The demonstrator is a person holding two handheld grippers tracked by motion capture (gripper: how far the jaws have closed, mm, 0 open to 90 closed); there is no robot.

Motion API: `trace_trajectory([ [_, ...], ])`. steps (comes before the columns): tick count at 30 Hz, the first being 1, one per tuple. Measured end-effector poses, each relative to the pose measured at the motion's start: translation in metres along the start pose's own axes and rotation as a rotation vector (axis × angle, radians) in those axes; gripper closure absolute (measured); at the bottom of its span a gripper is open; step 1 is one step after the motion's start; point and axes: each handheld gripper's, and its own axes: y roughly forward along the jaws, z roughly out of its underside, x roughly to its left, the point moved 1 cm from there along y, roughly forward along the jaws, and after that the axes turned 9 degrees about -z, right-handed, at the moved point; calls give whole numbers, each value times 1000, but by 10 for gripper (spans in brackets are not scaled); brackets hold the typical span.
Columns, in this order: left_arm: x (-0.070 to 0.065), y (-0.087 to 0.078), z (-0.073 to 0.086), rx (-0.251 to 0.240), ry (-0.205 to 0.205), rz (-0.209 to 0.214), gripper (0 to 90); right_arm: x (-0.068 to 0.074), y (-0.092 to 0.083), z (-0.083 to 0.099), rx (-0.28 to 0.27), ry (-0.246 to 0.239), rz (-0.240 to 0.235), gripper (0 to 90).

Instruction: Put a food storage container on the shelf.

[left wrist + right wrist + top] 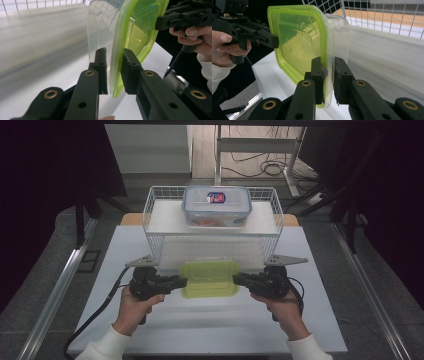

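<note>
A clear plastic container with a lime-green lid [209,278] hangs just above the white table, held from both ends. My left gripper [183,282] is shut on its left rim, and my right gripper [236,279] is shut on its right rim. In the left gripper view the black jaws pinch the green lid edge [115,75], with the right gripper [160,22] at the container's far end. In the right gripper view the jaws clamp the rim of the green-lidded container [299,42], with the left gripper [274,41] on the far end.
A white wire basket [150,227] stands right behind the held container. A clear box with a blue lid [216,206] rests on top of the basket. The white table [210,325] reaches toward the person. Dark floor and metal rails flank it.
</note>
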Motion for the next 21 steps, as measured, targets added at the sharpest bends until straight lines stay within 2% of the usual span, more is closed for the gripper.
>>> trace_trajectory([
  [3, 0, -2, -7, -8, -4, 4, 770, 1, -2, -8, -13, -8, -3, 796],
  [10, -3, -11, -29, -22, 28, -7, 770, 4, -8, -28, -18, -31, 6, 797],
  [13, -2, -14, -39, -29, 24, 0, 771, 6, -11, -38, -25, -40, 14, 796],
  [21, -4, -19, -66, -45, 48, -26, 773, 6, -14, -62, -28, -61, 35, 797],
])
